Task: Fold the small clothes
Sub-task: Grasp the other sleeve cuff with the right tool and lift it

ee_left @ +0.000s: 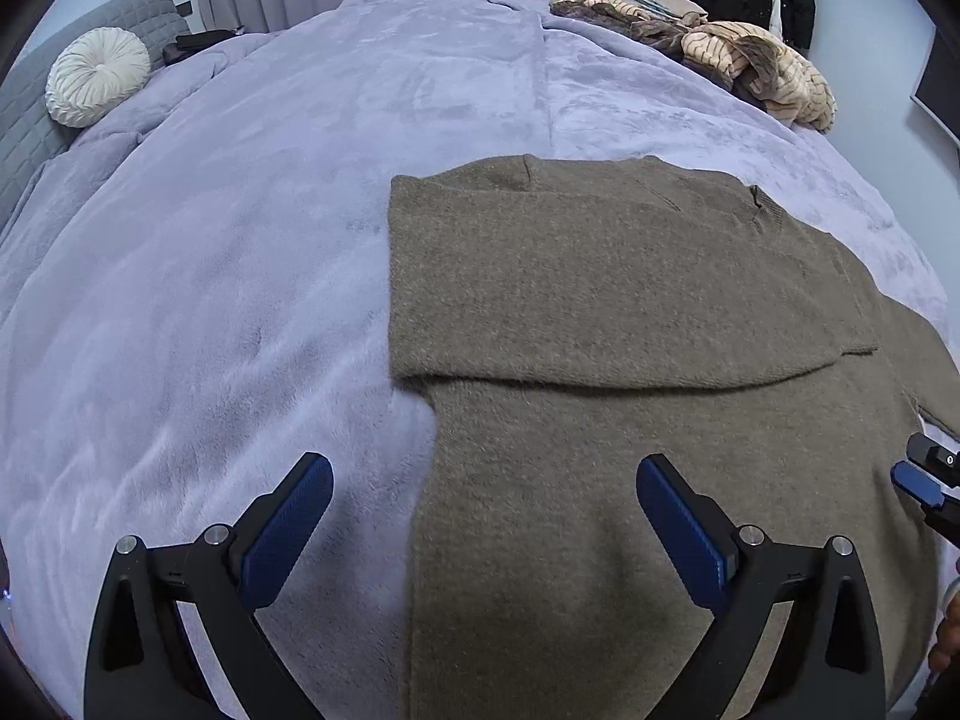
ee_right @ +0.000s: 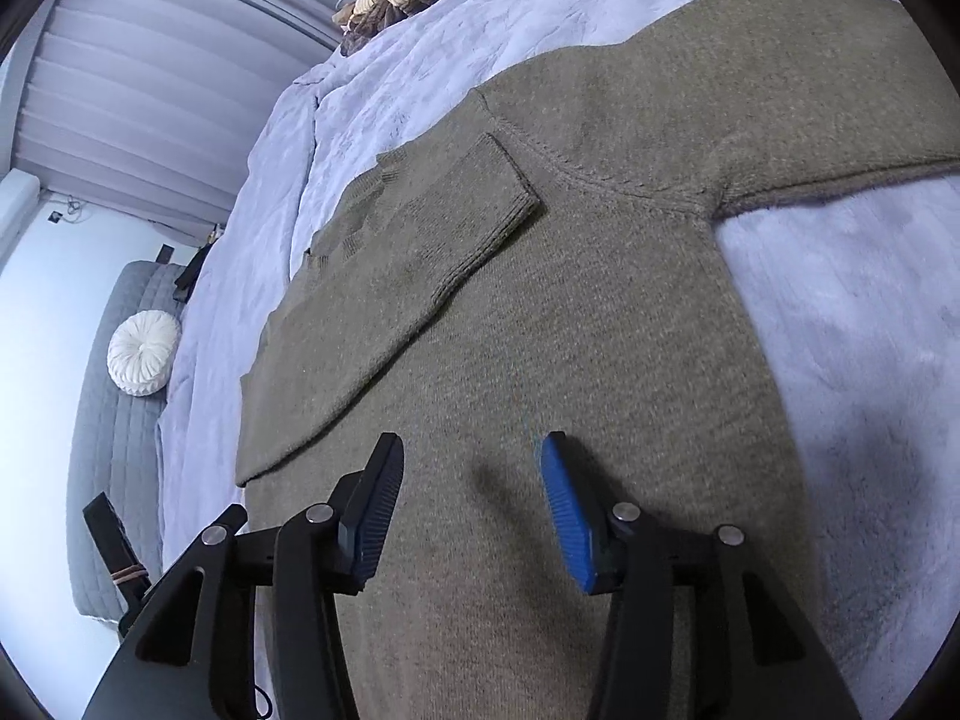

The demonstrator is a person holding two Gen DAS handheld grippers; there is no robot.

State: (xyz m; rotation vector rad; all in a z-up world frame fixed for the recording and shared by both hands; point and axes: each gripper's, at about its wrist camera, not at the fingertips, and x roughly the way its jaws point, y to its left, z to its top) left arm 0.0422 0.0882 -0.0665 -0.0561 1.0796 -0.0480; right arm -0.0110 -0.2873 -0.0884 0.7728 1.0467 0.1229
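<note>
An olive-brown knit sweater (ee_left: 630, 312) lies flat on the lavender blanket, with one sleeve folded across its body. It also shows in the right wrist view (ee_right: 570, 312), where the folded sleeve's cuff (ee_right: 480, 204) rests on the chest and the other sleeve (ee_right: 810, 90) stretches out to the right. My left gripper (ee_left: 483, 474) is open and empty, hovering over the sweater's left edge near the hem. My right gripper (ee_right: 471, 462) is open and empty over the sweater's body; its tip shows at the right edge of the left wrist view (ee_left: 924, 480).
The lavender fleece blanket (ee_left: 240, 240) covers the whole bed. A pile of striped and dark clothes (ee_left: 720, 48) lies at the far right corner. A round white cushion (ee_left: 96, 75) rests against a grey headboard (ee_left: 36, 120) at the far left. Curtains hang behind.
</note>
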